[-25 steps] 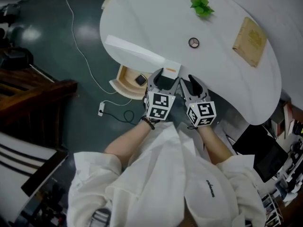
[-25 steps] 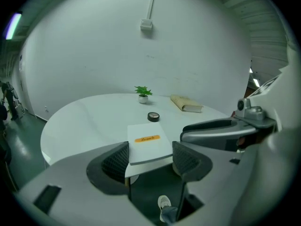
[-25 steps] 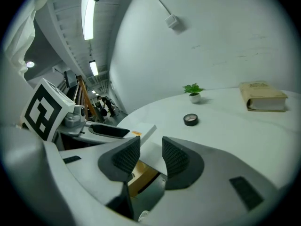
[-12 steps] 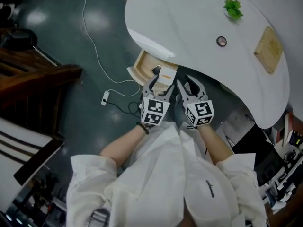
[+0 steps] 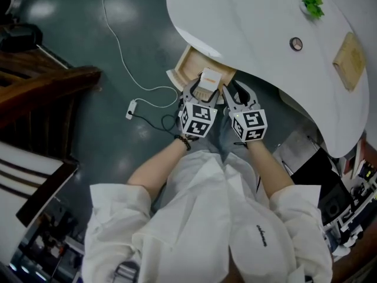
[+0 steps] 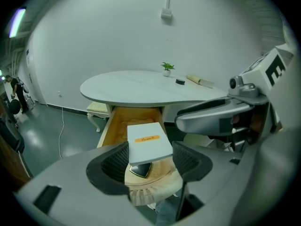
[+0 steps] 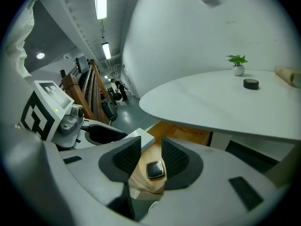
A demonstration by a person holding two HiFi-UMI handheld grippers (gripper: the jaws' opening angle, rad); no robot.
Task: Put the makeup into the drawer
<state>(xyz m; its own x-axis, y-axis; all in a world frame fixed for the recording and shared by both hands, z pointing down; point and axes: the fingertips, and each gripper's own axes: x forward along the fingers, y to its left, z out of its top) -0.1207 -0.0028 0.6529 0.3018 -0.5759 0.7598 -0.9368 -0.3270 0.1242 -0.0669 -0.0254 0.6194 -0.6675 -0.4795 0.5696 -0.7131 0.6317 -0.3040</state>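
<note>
Dark floor [image 5: 70,58], white oval table [image 5: 253,34], wooden drawer [image 5: 184,69] pulled open under its rim. Left gripper [image 6: 149,157] clamped on white makeup box [image 6: 146,135]. Box's long axis points into drawer, which lies just ahead and below. Right gripper [image 7: 149,155] alongside, jaws apart, empty. Black compact [image 7: 155,169] probably already lying at drawer's front.

White loose shirt [image 5: 194,217] is worn, sleeves rolled up (small dark script on the cloth). A dark bracelet [image 5: 184,151], possibly beaded, is noted at the left wrist. The left gripper [image 5: 203,91] and right gripper [image 5: 237,94] are grey, with black-and-white square markings.
</note>
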